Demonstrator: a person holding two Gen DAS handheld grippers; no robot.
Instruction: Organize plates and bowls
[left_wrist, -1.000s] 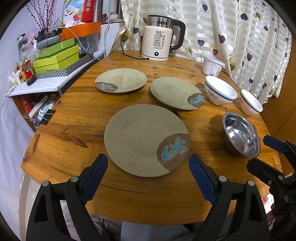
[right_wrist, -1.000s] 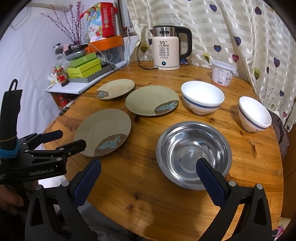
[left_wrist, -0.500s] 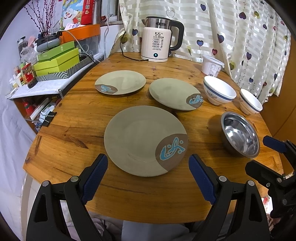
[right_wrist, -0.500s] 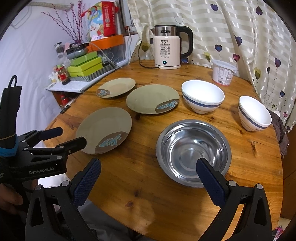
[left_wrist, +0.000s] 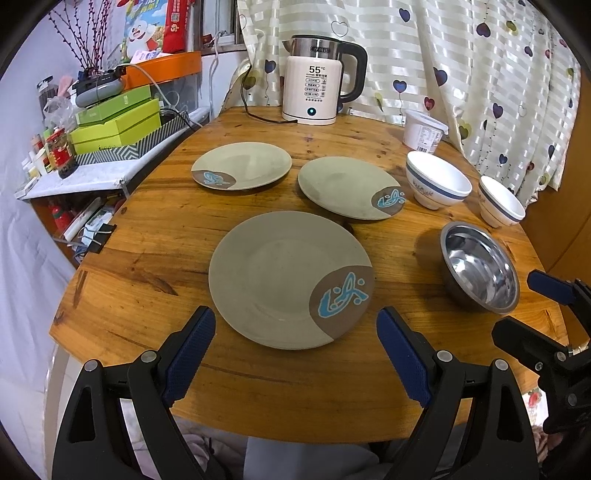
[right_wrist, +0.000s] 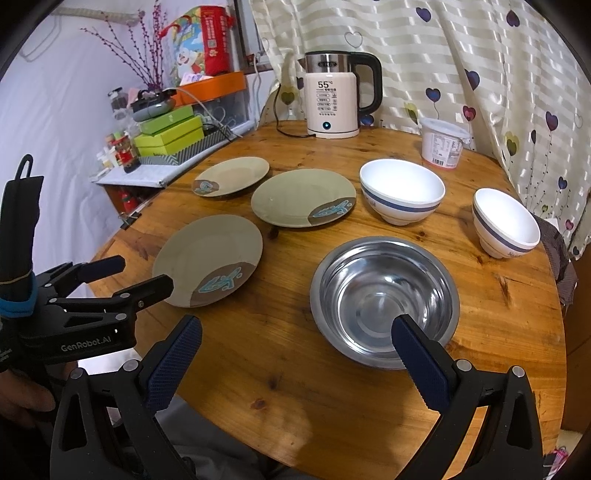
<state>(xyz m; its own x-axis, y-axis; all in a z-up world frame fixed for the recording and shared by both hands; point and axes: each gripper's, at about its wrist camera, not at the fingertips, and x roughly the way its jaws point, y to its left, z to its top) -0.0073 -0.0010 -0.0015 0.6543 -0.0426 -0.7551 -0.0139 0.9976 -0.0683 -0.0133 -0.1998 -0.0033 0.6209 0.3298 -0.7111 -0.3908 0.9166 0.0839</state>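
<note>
Three beige plates with a brown and blue corner motif lie on the round wooden table (left_wrist: 155, 236): the near plate (left_wrist: 280, 277), a far left plate (left_wrist: 242, 165) and a far right plate (left_wrist: 347, 186). A steel bowl (right_wrist: 384, 295) sits near the front right. Behind it stand a large white bowl (right_wrist: 402, 190) and a smaller white bowl (right_wrist: 504, 221), both blue-banded. My left gripper (left_wrist: 295, 332) is open just short of the near plate's front rim. My right gripper (right_wrist: 295, 343) is open in front of the steel bowl, its right finger over the bowl's near rim.
A white electric kettle (left_wrist: 314, 92) reading 55 stands at the table's far edge, its cord trailing left. A white plastic tub (right_wrist: 443, 144) sits beside the curtain. Green boxes (left_wrist: 118, 125) and small jars fill a shelf to the left. A hand holds the left gripper's handle.
Both grippers have drifted slightly; the table scene sits a little lower in the views. No dish has moved, and both grippers stay open.
</note>
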